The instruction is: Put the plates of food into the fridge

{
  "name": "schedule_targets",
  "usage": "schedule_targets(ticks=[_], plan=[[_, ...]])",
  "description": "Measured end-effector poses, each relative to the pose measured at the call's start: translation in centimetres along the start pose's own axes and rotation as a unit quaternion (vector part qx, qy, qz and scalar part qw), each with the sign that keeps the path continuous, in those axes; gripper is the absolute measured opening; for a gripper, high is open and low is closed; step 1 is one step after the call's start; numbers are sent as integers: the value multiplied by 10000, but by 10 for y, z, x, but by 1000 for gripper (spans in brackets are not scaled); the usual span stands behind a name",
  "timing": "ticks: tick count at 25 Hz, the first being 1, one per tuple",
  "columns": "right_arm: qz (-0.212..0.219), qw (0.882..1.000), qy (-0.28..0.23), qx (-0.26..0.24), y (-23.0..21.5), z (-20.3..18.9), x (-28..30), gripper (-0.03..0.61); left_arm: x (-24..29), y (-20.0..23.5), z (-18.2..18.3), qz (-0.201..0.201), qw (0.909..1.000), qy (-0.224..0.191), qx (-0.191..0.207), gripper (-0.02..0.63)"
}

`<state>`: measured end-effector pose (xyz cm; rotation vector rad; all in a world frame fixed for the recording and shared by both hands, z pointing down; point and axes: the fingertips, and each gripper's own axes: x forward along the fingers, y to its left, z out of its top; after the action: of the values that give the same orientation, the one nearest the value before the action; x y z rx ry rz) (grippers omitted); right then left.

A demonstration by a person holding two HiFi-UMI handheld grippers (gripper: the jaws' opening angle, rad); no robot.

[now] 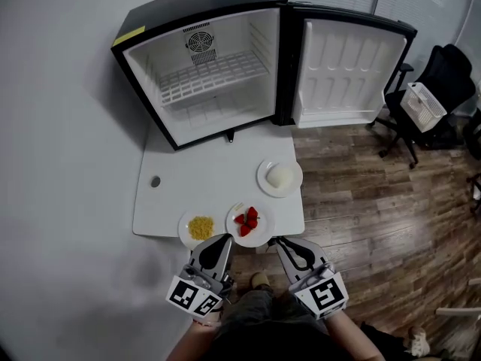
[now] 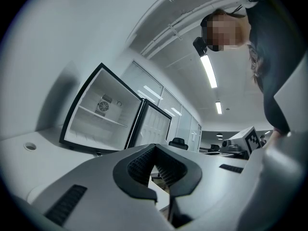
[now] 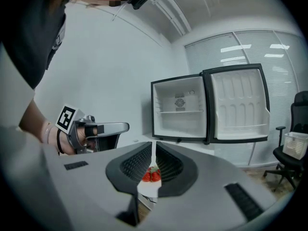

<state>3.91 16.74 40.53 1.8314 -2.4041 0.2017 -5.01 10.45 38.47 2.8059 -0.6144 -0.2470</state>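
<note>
Three white plates sit on the white table [image 1: 195,179]: one with yellow food [image 1: 199,228] at the front edge, one with strawberries [image 1: 249,221] beside it, and one with a white mound [image 1: 279,177] farther right. My left gripper [image 1: 226,238] is shut and empty, just short of the front edge between the two near plates. My right gripper [image 1: 275,241] is also shut and empty, just right of the strawberry plate. In the right gripper view the strawberries [image 3: 151,176] show through the slit between the jaws. The black fridge [image 1: 203,74] stands open at the table's far end, with nothing on its wire shelf [image 1: 214,72].
The fridge door [image 1: 349,70] swings out to the right over the wood floor. A black office chair [image 1: 443,81] with a white basket [image 1: 423,105] stands at the far right. A small round hole [image 1: 155,181] is in the table's left side. A grey wall runs along the left.
</note>
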Motion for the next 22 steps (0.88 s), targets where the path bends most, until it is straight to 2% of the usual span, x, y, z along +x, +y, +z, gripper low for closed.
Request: schedule_targets(ticks=[5, 10, 12, 16, 19, 22], plan=[[-105, 9989, 405, 197, -37, -16, 14, 8, 17, 5, 0, 6, 10000, -32, 31, 6], [-313, 9956, 799, 365, -87, -41, 34, 10, 26, 17, 3, 231, 9996, -117, 100, 6], [-369, 9943, 918, 392, -107, -48, 43, 48, 31, 20, 5, 335, 9992, -194, 120, 6], [-561, 9918, 1078, 406, -148, -60, 59, 69, 52, 26, 0, 513, 9981, -328, 20, 6], [-723, 9879, 1229, 616, -177, -78, 71, 84, 66, 34, -4, 678, 9970, -369, 2, 6], [-846, 9827, 1454, 775, -201, -94, 85, 99, 83, 36, -7, 672, 9969, -397, 12, 6]])
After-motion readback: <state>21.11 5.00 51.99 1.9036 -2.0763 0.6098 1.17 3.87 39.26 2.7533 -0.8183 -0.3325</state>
